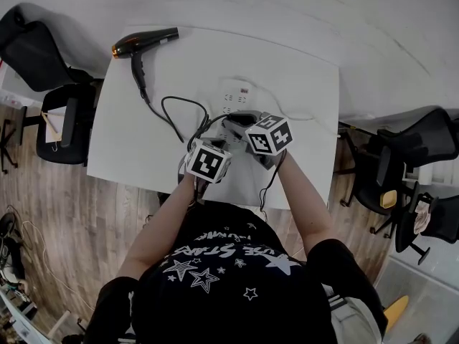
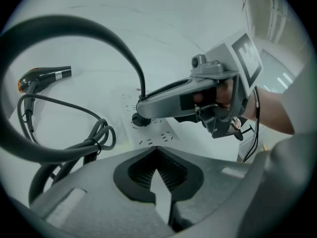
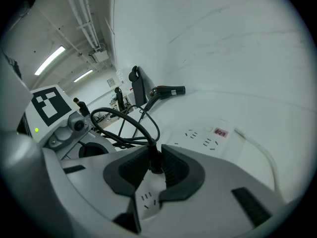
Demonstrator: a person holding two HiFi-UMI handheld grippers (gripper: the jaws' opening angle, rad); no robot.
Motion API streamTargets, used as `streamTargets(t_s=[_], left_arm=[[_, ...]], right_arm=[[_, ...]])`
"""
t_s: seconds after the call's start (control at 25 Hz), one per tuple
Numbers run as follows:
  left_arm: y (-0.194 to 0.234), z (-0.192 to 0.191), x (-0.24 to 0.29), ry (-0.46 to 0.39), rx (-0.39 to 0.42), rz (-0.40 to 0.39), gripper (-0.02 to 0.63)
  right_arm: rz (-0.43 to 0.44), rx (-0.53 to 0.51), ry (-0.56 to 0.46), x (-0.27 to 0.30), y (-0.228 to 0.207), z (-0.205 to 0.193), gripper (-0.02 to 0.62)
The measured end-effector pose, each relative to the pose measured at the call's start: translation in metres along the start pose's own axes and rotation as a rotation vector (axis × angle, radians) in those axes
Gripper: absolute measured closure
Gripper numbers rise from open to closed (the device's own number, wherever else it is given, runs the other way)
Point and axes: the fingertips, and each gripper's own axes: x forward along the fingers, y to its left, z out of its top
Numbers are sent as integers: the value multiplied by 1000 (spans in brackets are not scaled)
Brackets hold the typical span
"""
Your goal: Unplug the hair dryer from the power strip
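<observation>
Left gripper [image 2: 157, 172], jaws drawn together on nothing, sits by the flat white plastic power strip [image 2: 151, 137]. Right gripper [image 3: 156, 168] clamps the stubby black plug [image 3: 151, 155] seated in that strip. The plug looks rigid and probably tight, so pull by its body, not the limp black cord [image 3: 130, 119] running to the black hair dryer [image 3: 168, 90] beyond.

On the table [image 1: 287, 63], the hair dryer [image 1: 141, 45] lies at the far left corner and the power strip [image 1: 237, 95] near the middle, well apart, with the cord [image 1: 176, 113] looping between them. The right gripper [image 3: 151, 166] reaches over the strip's near end, its fingers [image 3: 173, 170] on either side of the plug [image 3: 150, 157] (which sits in a socket of the strip), and the left gripper [image 2: 157, 155] sits just beside it on its left, nearer the person. A chair [image 1: 64, 117] stands left of the table, a second chair [image 1: 412, 145] right of it.
</observation>
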Motion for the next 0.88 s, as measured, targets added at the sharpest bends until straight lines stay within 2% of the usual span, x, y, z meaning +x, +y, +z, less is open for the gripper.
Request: streamTargets(t_s=[0.08,0.16,0.24,0.32,0.6,0.88], left_arm=[[-1,1,0,-6,4,0,600],[-2,3,0,-12,13,4,600],[0,2,-1,-4,22,9,598],[4,4,-3,0,30,14,600],[-3,0,-2,9,50,3,600],[-4,-3,-5,-39,96,4,600]], right_arm=[[-16,-28,-1,-1,2,0,517],[-48,-107,-24,-5,7,6,519],[-68,-159,-81,-13,13,25,517],[-93,-197,-89,-19,12,42,517],[-92,-184,-97,-31,11,50,515],[-169,-228,-144,-39,18,60,514]])
